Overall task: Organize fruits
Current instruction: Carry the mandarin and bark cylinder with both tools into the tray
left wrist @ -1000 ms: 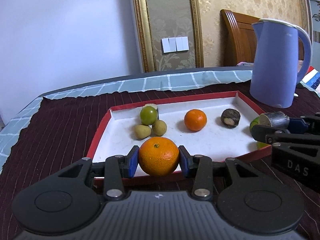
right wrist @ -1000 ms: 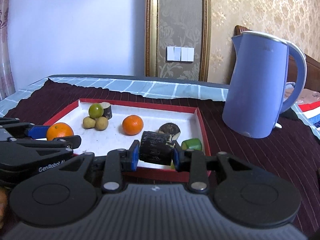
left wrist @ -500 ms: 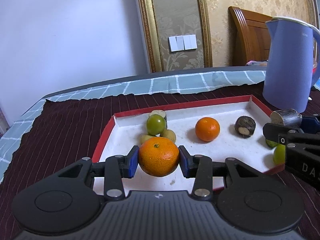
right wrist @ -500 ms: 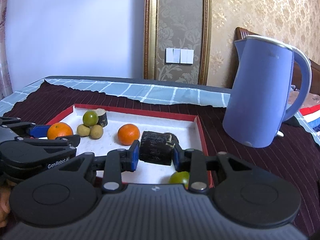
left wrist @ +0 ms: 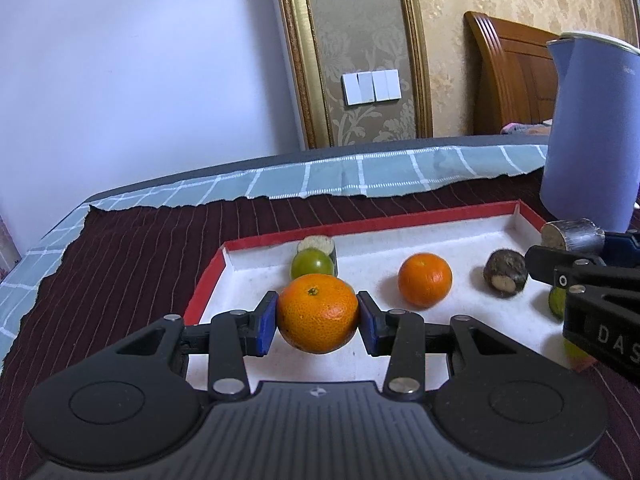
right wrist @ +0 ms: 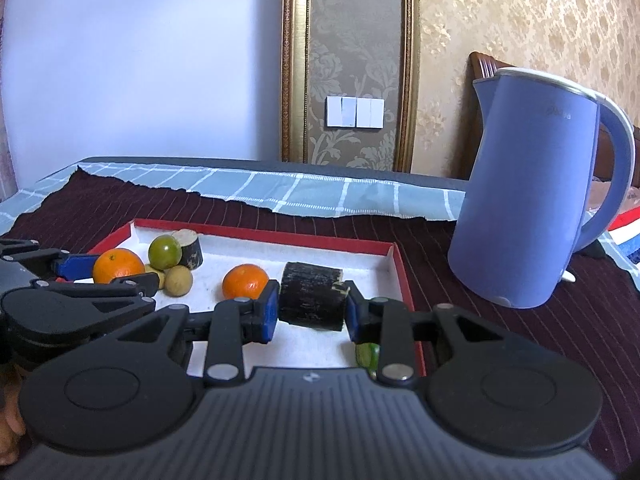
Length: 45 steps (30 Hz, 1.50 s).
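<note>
My left gripper point(left wrist: 318, 316) is shut on an orange point(left wrist: 318, 312), held above the near left part of the red-rimmed white tray point(left wrist: 208, 280). My right gripper point(right wrist: 312, 308) is shut on a dark cylindrical chunk point(right wrist: 312, 298), held over the tray's right half. In the tray lie a second orange point(right wrist: 245, 281), a green fruit point(right wrist: 164, 251) against a cut dark stub point(right wrist: 190, 254), small yellowish fruits point(right wrist: 179, 280) and a dark round piece point(left wrist: 505, 276). Another green fruit point(right wrist: 368, 354) shows partly under the right fingers.
A tall blue kettle point(right wrist: 532, 188) stands just right of the tray on the dark striped cloth point(left wrist: 132, 256). A light checked cloth point(right wrist: 320, 196) covers the table's far edge. A wooden chair back point(left wrist: 508, 80) and the wall lie beyond.
Both grippers have moved forward from the tray's near rim to above its inside, each carrying its load. The grips have not changed.
</note>
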Each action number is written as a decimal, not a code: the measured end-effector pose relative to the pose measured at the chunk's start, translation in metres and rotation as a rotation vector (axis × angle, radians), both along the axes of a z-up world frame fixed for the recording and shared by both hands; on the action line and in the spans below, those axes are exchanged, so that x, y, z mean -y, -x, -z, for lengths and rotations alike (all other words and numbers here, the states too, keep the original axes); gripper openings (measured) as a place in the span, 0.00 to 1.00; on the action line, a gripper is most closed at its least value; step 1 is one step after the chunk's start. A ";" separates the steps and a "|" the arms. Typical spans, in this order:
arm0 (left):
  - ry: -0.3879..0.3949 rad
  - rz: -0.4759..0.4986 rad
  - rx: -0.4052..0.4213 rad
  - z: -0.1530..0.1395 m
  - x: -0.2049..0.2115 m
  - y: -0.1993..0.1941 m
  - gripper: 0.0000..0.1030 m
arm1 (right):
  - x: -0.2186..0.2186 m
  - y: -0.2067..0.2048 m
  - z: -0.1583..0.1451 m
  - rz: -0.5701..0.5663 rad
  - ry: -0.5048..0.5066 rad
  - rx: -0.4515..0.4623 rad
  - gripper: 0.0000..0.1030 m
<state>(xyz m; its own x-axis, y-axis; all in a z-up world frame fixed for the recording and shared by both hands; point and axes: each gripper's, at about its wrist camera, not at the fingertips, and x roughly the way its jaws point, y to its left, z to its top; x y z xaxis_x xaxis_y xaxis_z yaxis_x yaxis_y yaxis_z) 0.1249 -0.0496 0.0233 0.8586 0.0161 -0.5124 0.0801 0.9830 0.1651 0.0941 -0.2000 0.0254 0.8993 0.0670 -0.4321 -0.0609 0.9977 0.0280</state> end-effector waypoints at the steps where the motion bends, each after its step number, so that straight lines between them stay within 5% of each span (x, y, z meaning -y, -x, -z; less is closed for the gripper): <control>1: -0.001 -0.003 0.004 0.000 0.001 -0.003 0.39 | 0.001 -0.004 0.000 0.002 -0.004 0.000 0.30; 18: -0.005 -0.030 0.076 0.000 0.006 -0.048 0.39 | 0.007 -0.068 0.004 0.024 0.013 0.022 0.30; 45: 0.015 -0.050 0.105 0.008 0.008 -0.062 0.40 | 0.011 -0.090 0.022 0.057 -0.010 0.002 0.30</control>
